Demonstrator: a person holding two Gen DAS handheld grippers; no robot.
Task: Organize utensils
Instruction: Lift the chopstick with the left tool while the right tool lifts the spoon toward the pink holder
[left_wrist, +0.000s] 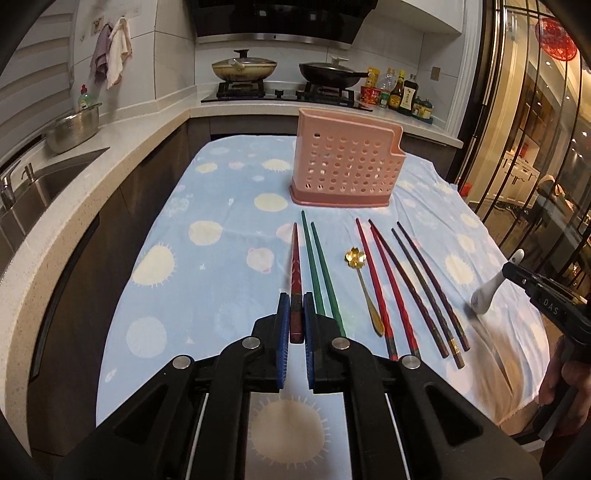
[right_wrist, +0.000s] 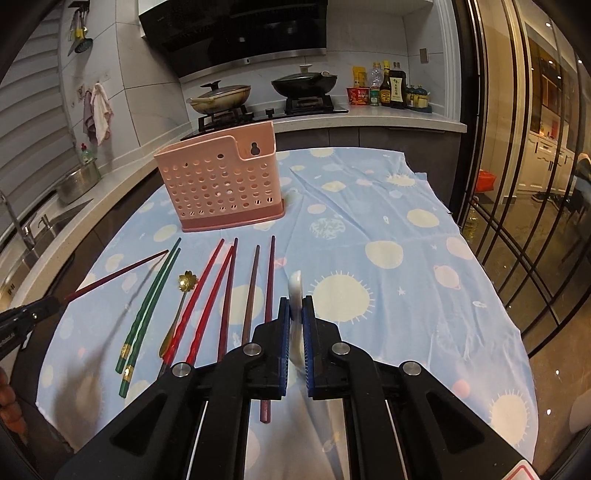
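I have the left gripper (left_wrist: 296, 314) clamped on a dark red chopstick (left_wrist: 295, 258) and the right gripper (right_wrist: 295, 314) on the white ceramic spoon (right_wrist: 295, 291); the pink holder (left_wrist: 345, 162) looks empty, and seven chopsticks and the gold spoon (left_wrist: 364, 284) remain on the worktop.

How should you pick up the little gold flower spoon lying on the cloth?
Grip the gold flower spoon by its thin straight handle, probably coming from above with fingers either side. It lies flat between the green chopsticks and the red chopsticks, and its flower bowl looks wider and bumpier.

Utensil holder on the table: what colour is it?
Pink utensil holder, perforated with round holes, darker pink base; clearest in the right wrist view.
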